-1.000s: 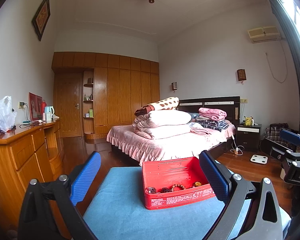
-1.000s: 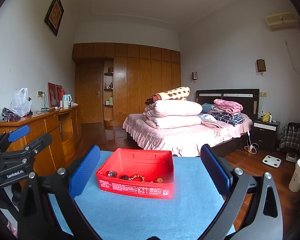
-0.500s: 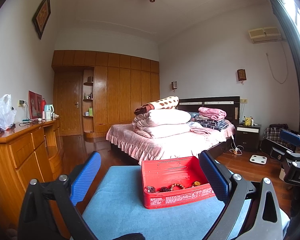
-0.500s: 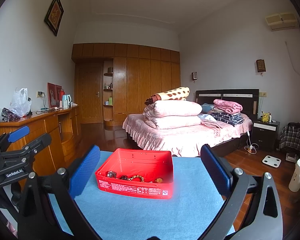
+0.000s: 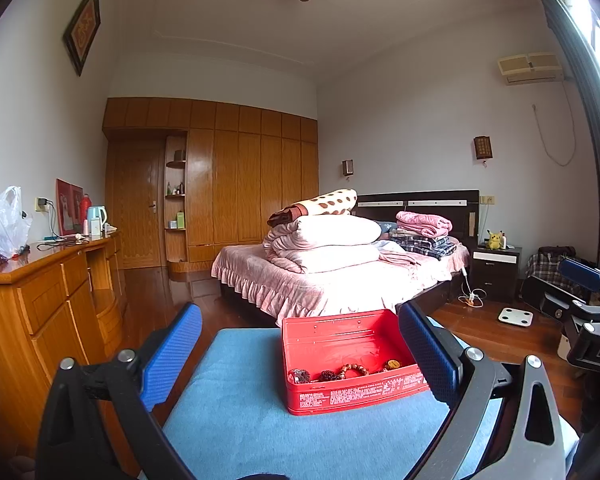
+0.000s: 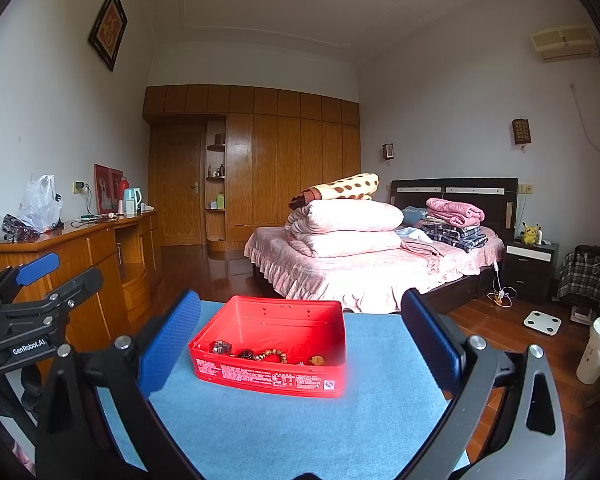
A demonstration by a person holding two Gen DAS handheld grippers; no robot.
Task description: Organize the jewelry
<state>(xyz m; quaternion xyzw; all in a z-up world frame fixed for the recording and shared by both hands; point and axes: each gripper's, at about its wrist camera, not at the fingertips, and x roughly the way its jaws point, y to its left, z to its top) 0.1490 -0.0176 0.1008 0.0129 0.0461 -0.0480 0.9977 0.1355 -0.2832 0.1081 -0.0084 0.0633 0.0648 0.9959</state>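
Observation:
A red tin box (image 5: 351, 390) (image 6: 268, 376) sits without a lid on a blue mat (image 5: 260, 424) (image 6: 300, 428). Inside it, along the near wall, lie several pieces of jewelry: a brown bead bracelet (image 5: 354, 369) (image 6: 274, 355), dark beads (image 5: 328, 376) (image 6: 247, 354) and a small amber piece (image 5: 391, 364) (image 6: 316, 359). My left gripper (image 5: 300, 354) is open, held above the mat just short of the box, with nothing between its blue pads. My right gripper (image 6: 300, 344) is open too, level with the box's near wall and also holding nothing.
A wooden dresser (image 5: 40, 300) (image 6: 100, 248) with a plastic bag and a kettle runs along the left. A bed (image 5: 339, 276) (image 6: 379, 264) piled with folded quilts stands behind the mat. A nightstand (image 6: 529, 268), a white scale (image 6: 541, 322) and a white bin (image 6: 597, 350) are on the right.
Both views have shifted only slightly; the box appears a little nearer in the right wrist view. Both grippers stay open and hold nothing.

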